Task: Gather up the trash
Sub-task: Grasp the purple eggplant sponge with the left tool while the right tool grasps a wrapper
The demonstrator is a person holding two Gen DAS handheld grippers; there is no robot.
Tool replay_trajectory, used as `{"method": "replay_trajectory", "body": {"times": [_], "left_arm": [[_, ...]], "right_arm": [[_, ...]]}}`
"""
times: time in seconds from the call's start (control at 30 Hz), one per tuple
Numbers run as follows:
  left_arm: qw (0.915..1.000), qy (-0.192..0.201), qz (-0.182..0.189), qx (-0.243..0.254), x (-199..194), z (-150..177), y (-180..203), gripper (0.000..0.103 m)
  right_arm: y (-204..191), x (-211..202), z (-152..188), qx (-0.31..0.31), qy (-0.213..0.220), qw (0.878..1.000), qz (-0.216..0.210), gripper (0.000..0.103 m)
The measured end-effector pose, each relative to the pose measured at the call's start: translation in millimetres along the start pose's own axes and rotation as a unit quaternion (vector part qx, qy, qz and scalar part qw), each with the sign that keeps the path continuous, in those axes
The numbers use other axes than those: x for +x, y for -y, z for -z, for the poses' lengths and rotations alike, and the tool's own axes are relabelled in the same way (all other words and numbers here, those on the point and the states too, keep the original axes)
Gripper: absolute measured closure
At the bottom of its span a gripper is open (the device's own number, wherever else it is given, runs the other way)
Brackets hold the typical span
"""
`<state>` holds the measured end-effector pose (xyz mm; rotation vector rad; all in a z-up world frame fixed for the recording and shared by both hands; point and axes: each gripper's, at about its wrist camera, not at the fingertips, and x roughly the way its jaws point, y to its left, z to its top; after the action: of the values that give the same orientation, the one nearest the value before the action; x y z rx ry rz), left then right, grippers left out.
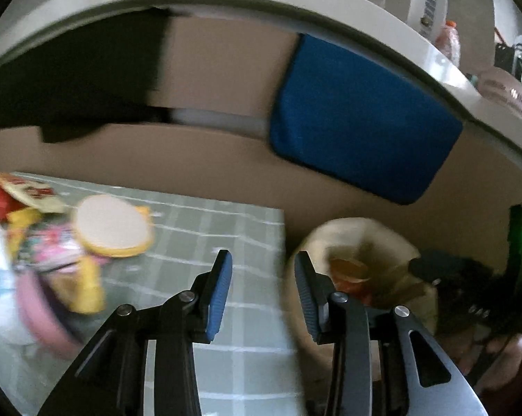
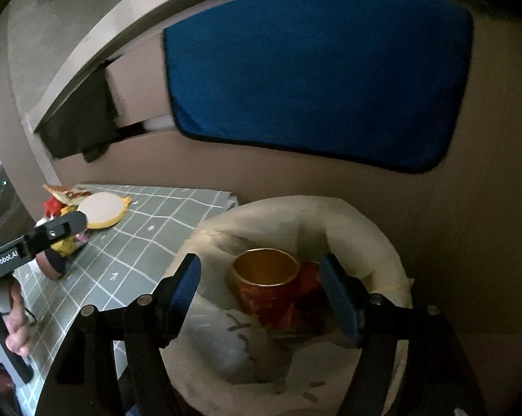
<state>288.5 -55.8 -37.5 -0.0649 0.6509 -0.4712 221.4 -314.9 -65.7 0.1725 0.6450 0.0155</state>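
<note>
drop step: your right gripper [image 2: 261,298] hangs jaws wide, empty, over the white trash bag [image 2: 365,228]; red cup [image 2: 266,287] lies inside. left gripper [image 1: 262,291] half open, empty. next, reach the wrapper pile [image 1: 46,242] at 9 o'clock on the grid mat [image 1: 226,228].

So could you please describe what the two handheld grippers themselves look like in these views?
Both are black metal linkages with silver pivot rivets and ribbed blue pads on the fingers. The left gripper shows grey-silver outer arms; seen from the right wrist camera, its black body bears white "GenRobot.AI" lettering. The right gripper looks the same build, with darker arms.
</note>
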Motion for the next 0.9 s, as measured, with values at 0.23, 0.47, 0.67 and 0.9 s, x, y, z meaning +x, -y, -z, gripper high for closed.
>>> {"method": "replay_trajectory", "body": {"times": [0.23,0.47,0.67,0.9], "left_arm": [[0.9968,0.013,-0.069,-0.037,-56,19,-70,0.064],[0.984,0.028,-0.157,-0.08,-112,38,-147,0.064],[0.9747,0.013,-0.162,-0.154,-128,64,-196,0.064],[0.9743,0.01,-0.122,-0.189,-102,61,-180,0.064]], "right_arm": [[-54,8,0,-0.034,-0.008,0.998,-0.05,0.037],[-125,28,0,-0.077,-0.002,0.993,-0.093,0.037],[-173,45,2,-0.103,-0.016,0.985,-0.136,0.049],[-184,57,3,-0.112,-0.025,0.986,-0.118,0.049]]}}
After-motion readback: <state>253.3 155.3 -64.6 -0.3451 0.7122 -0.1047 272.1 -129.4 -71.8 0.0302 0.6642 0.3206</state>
